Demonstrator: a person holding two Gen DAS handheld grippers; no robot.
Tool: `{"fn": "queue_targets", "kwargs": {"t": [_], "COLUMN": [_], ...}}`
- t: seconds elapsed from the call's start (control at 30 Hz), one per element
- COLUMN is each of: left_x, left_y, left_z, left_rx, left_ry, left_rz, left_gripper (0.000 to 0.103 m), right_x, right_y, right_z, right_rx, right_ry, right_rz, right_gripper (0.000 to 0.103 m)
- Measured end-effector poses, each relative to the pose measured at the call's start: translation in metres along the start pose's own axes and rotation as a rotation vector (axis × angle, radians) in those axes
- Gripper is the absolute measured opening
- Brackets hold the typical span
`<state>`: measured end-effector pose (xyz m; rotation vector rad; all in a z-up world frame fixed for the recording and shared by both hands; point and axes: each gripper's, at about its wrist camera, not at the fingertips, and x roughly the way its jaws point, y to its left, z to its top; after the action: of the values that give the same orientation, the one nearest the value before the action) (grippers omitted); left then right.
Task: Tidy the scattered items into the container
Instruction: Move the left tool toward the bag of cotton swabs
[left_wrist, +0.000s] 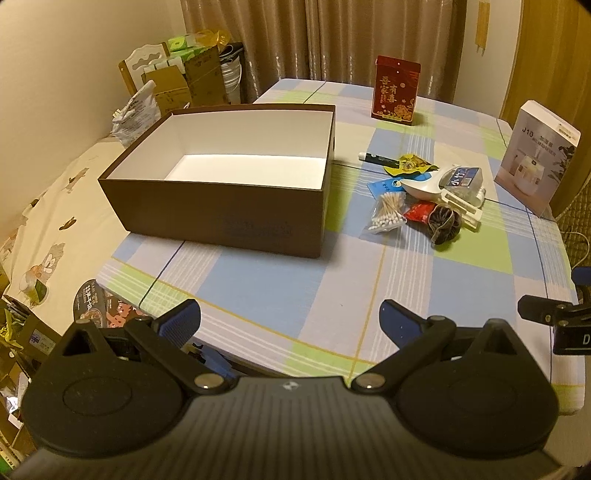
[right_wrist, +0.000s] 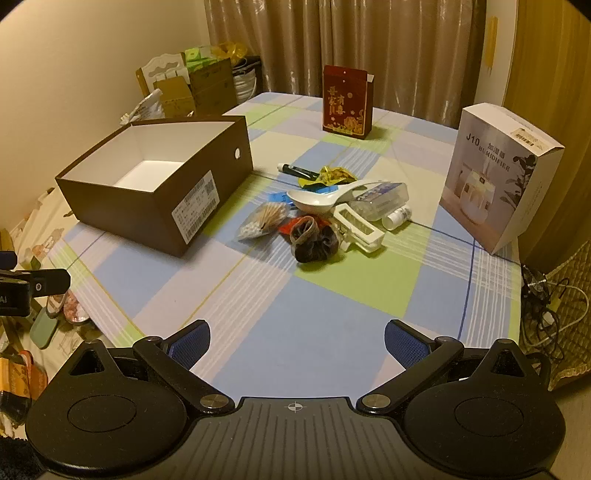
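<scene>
An open brown box (left_wrist: 207, 221) with a white empty inside stands on the checked tablecloth; it also shows in the right wrist view (right_wrist: 122, 206). To its right lies a pile: a bag of cotton swabs (left_wrist: 388, 214) (right_wrist: 262, 219), a white spoon (left_wrist: 421, 184) (right_wrist: 317, 197), a dark scrunchie (left_wrist: 445, 223) (right_wrist: 314, 242), a white clip (right_wrist: 356, 229), a clear plastic case (right_wrist: 380, 199), a dark pen (left_wrist: 378, 158) (right_wrist: 297, 170) and a yellow wrapper (right_wrist: 330, 175). My left gripper (left_wrist: 290, 319) is open and empty near the table's front edge. My right gripper (right_wrist: 297, 341) is open and empty, short of the pile.
A red carton (left_wrist: 395, 92) (right_wrist: 347, 103) stands at the back of the table. A white humidifier box (left_wrist: 537, 158) (right_wrist: 498, 181) stands at the right. Cardboard boxes (left_wrist: 184, 81) are stacked beyond the back left corner. Cables (right_wrist: 550, 302) hang off the right edge.
</scene>
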<state>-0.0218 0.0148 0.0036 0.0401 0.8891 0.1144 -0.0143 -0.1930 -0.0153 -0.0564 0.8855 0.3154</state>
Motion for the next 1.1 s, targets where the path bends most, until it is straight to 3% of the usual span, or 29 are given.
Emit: {"fn": "queue_targets", "kwargs": {"t": [1.1], "left_x": [0.009], "left_y": [0.010], "left_z": [0.007], "left_rx": [-0.050], "left_ry": [0.009], "left_rz": [0.039], "left_gripper": [0.102], "right_x": [0.014], "right_y": [-0.005], "right_z": [0.021], "right_rx": [-0.011], "right_ry": [-0.059], "right_rz": [0.076], "right_gripper": [0.103]}}
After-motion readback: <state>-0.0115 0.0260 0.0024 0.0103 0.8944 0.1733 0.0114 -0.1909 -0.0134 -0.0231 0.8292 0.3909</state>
